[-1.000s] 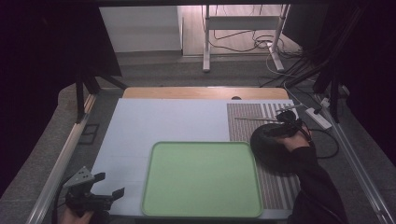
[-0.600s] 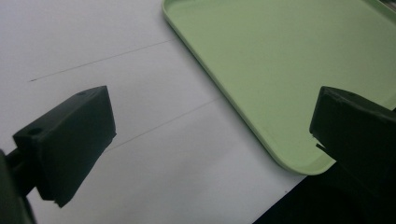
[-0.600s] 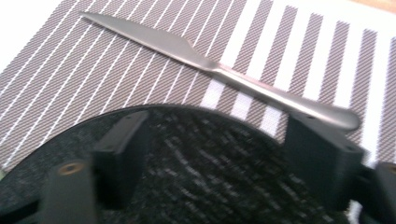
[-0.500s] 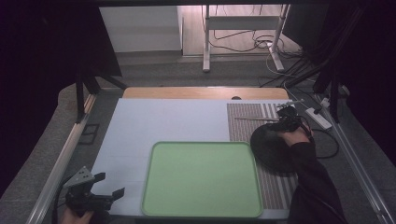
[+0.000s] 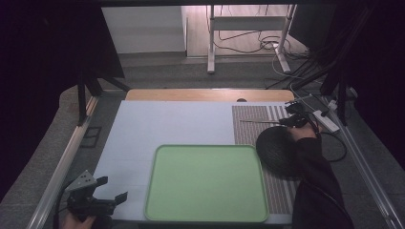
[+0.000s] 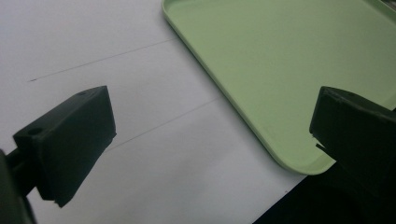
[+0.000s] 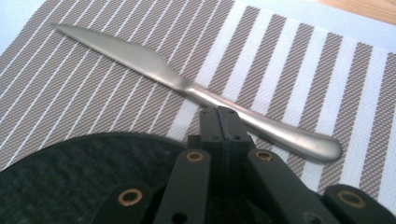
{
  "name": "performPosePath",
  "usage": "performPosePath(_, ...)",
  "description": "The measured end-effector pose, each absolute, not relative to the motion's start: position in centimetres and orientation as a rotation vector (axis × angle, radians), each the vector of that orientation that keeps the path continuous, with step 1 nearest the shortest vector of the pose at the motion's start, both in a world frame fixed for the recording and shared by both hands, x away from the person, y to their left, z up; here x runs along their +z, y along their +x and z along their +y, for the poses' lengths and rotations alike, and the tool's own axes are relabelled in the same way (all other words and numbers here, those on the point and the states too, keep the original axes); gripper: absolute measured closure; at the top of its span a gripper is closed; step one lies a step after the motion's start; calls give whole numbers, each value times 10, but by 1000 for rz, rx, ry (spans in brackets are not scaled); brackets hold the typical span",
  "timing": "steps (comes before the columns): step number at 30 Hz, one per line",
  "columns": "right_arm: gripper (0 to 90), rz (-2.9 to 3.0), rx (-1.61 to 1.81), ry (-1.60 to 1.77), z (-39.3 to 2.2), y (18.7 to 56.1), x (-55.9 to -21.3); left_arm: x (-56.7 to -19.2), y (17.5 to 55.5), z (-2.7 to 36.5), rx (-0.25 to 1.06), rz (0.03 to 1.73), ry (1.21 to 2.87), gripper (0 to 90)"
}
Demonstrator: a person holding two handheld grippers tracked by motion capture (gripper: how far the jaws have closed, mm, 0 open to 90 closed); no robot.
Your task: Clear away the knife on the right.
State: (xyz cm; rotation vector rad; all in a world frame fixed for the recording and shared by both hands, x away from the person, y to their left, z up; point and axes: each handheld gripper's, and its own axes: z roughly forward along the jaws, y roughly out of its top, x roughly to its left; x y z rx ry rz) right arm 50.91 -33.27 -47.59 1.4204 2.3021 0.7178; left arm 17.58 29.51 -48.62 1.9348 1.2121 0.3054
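A steel table knife (image 7: 187,88) lies flat on the striped placemat (image 7: 303,65), blade to the left. My right gripper (image 7: 219,113) hovers over its handle. Its jaws have just been closing and now stand pressed together with nothing between them. A black round plate (image 7: 70,172) lies just below. In the high view the right gripper (image 5: 296,120) is at the mat's far right, by the knife (image 5: 260,122) and beyond the plate (image 5: 277,150). My left gripper (image 5: 102,191) rests open at the near left corner. In its own view the left gripper (image 6: 210,135) spans the green tray's (image 6: 280,60) corner.
A green tray (image 5: 205,183) lies in the near middle of the pale blue table cover (image 5: 167,124). A white power strip (image 5: 325,120) and cables lie off the table's right edge. A wooden strip (image 5: 205,94) borders the far side.
The right hand has moved from the black plate's far rim toward the knife's handle at the far end of the placemat. The left gripper has stayed put.
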Motion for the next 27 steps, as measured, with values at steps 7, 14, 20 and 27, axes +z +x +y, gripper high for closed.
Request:
performPosePath(7, 895, 2257, 700, 1445, -339, 524, -478, -486, 176, 295, 307, 1212, 1936, 5)
performPosePath(14, 895, 2238, 673, 1447, -343, 537, -484, -486, 176, 295, 308, 1212, 1937, 6)
performPosePath(20, 895, 2202, 660, 1473, -349, 544, -491, -486, 175, 294, 312, 1213, 1942, 6)
performPosePath(27, 895, 2178, 629, 1517, -361, 546, -497, -486, 175, 294, 313, 1210, 1942, 6)
